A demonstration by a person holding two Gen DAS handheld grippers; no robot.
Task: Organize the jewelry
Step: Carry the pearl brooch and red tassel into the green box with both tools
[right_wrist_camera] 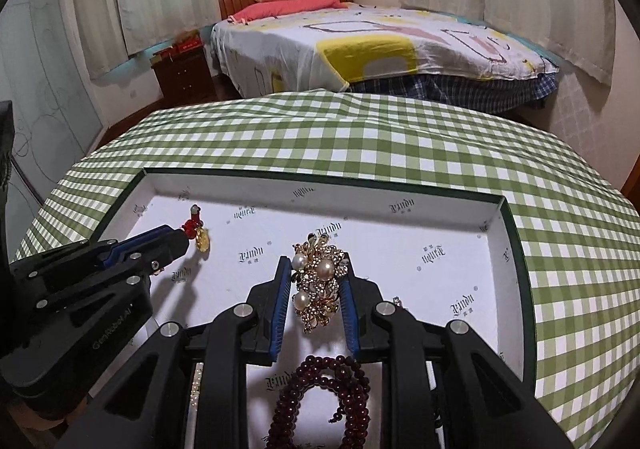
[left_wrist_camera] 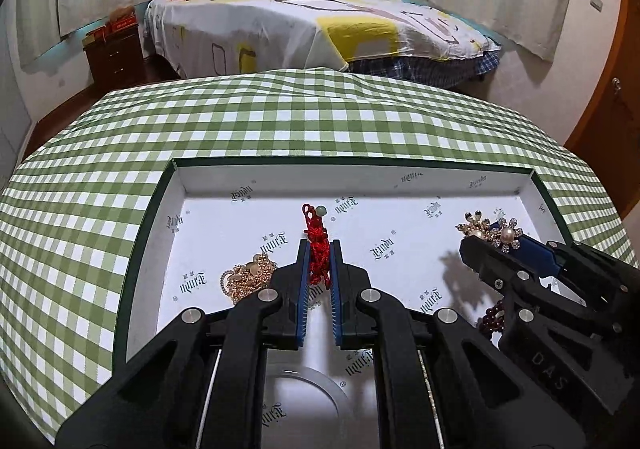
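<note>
A shallow white-lined box with a dark green rim (left_wrist_camera: pixel 360 161) lies on the checked tablecloth; it also shows in the right wrist view (right_wrist_camera: pixel 320 185). My left gripper (left_wrist_camera: pixel 319 249) is shut on a red knotted cord charm (left_wrist_camera: pixel 318 249) with a pale bead, held over the box floor. In the right wrist view the left gripper (right_wrist_camera: pixel 180 239) shows the charm's yellow pendant (right_wrist_camera: pixel 202 240) hanging. My right gripper (right_wrist_camera: pixel 316 267) is shut on a gold pearl brooch (right_wrist_camera: pixel 320 281); it shows in the left wrist view (left_wrist_camera: pixel 494 235). A gold chain (left_wrist_camera: pixel 248 277) and dark red bead bracelet (right_wrist_camera: pixel 320 401) lie in the box.
The green-and-white checked tablecloth (left_wrist_camera: pixel 280 113) covers the table around the box. Beyond it stand a bed (left_wrist_camera: pixel 320 29) with a patterned sheet, a wooden nightstand (left_wrist_camera: pixel 116 53), and curtains. A wooden door (left_wrist_camera: pixel 616 97) is at the right.
</note>
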